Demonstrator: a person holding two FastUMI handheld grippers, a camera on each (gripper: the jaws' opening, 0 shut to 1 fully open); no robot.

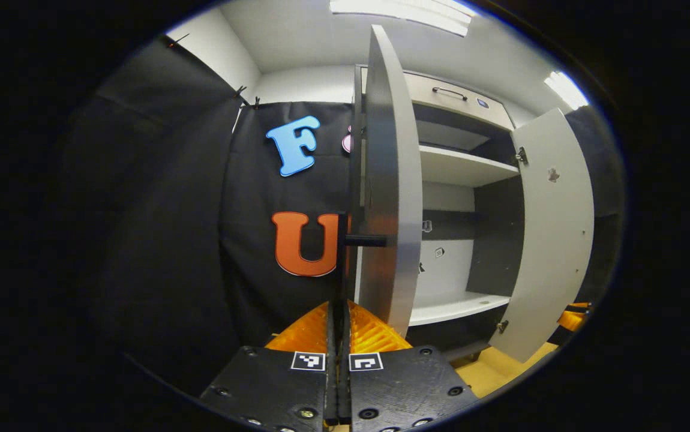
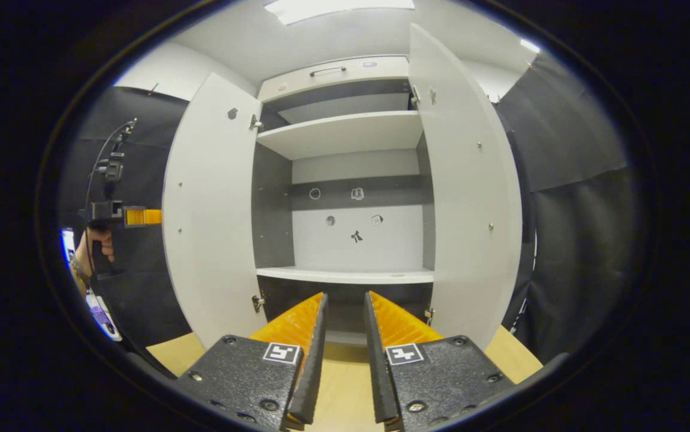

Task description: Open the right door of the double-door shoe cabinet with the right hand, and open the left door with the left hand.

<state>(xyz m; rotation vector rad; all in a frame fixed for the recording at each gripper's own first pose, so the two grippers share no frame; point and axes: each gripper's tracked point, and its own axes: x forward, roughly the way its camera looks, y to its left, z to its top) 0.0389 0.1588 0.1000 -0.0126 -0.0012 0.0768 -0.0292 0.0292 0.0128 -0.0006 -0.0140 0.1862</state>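
The white shoe cabinet [image 2: 345, 135] stands with both doors swung wide. In the left gripper view I see the left door [image 1: 384, 180] edge-on right ahead. Its black bar handle [image 1: 341, 240] runs down between my orange fingers, and the left gripper [image 1: 340, 309] is shut on it. The right door [image 1: 552, 228] hangs open farther off. In the right gripper view the left door [image 2: 210, 210] and right door [image 2: 471, 198] flank the bare shelves. My right gripper [image 2: 345, 300] is a little open, holds nothing, and points into the cabinet. The left gripper [image 2: 135, 216] shows beyond the left door, held by a hand [image 2: 96, 246].
A drawer front with a dark handle [image 1: 448, 93] tops the cabinet. Inside are a white upper shelf [image 2: 345, 135] and lower shelf [image 2: 345, 276] against a grey back wall. The cabinet rests on a light wooden surface [image 2: 345, 372]. Black cloth walls close in on both sides.
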